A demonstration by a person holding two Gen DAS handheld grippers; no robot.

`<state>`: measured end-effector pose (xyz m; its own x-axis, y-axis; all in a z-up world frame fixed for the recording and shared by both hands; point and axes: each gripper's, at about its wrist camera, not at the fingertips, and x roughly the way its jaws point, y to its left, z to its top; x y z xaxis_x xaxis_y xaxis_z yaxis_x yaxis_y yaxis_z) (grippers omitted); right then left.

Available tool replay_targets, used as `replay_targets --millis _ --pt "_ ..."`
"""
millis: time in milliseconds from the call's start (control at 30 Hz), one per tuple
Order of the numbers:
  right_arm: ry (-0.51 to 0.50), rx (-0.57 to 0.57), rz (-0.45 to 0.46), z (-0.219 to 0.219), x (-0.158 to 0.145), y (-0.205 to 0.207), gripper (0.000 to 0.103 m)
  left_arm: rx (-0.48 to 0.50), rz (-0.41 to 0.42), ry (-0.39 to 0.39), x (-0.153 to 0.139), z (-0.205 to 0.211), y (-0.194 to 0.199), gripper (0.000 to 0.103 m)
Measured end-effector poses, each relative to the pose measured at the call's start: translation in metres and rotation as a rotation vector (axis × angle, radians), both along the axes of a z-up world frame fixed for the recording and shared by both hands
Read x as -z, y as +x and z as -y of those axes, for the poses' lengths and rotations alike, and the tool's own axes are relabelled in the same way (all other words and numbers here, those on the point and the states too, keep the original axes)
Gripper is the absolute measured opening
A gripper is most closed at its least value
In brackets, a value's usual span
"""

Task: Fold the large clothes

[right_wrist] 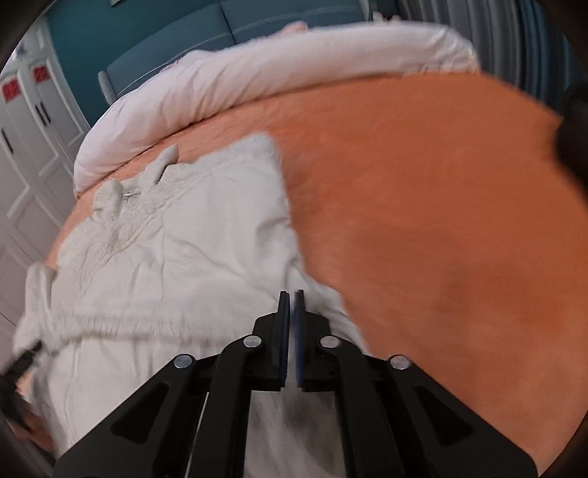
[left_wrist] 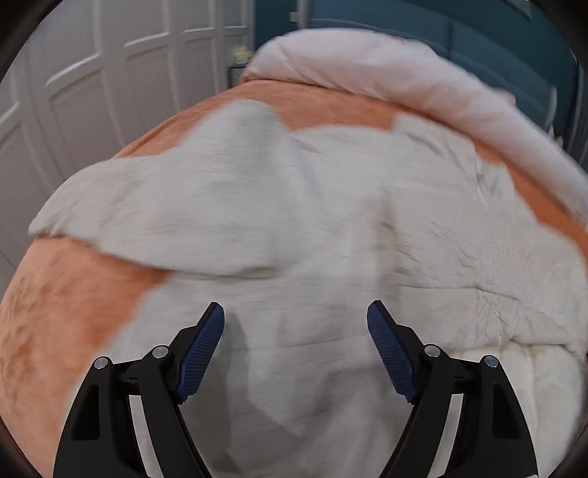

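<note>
Left wrist view: left gripper (left_wrist: 296,312) spread wide, blue-padded fingers (left_wrist: 200,353) well apart, nothing between them, hovering above a large off-white garment (left_wrist: 312,228). Garment spread across an orange bedspread (left_wrist: 62,312), filling most of the view, with one flap or sleeve (left_wrist: 183,206) folded over toward the left, its lower edge lying on the orange cloth. Wrinkled at the right, blurred in the middle. Beyond it, a rolled pale pink duvet (left_wrist: 386,70) along the far edge of the bed; behind that a teal headboard (left_wrist: 496,40); at the left, white panelled wardrobe doors (left_wrist: 92,73). Right wrist view: right gripper (right_wrist: 291,294) pressed together, fingers (right_wrist: 283,331) almost touching, only a thin gap showing; tips right at the garment (right_wrist: 176,250) near its right edge, but whether fabric is pinched between them cannot be told. Garment lying left of centre on the orange bedspread (right_wrist: 441,220), creased and ruffled toward its far left side, bare orange cloth stretching away to the right. Same pink duvet (right_wrist: 257,73) bunched across the top of the bed, teal headboard (right_wrist: 183,33) behind, white wardrobe doors (right_wrist: 33,165) at the left edge.
</note>
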<state>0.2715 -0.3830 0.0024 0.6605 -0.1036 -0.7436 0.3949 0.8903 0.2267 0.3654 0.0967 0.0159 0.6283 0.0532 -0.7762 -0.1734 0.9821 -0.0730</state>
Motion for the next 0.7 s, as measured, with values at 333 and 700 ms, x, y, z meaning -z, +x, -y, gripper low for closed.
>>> replay_targets --millis 333,700 --pt "0.033 -0.345 0.126 -0.165 -0.032 -0.034 0.043 -0.488 0.056 -0.287 -0.027 -0.247 -0.027 0.082" --pt "-0.054 -0.375 0.085 -0.199 0.007 -0.031 0.05 -0.716 0.011 -0.406 0.012 -0.351 0.005 0.077"
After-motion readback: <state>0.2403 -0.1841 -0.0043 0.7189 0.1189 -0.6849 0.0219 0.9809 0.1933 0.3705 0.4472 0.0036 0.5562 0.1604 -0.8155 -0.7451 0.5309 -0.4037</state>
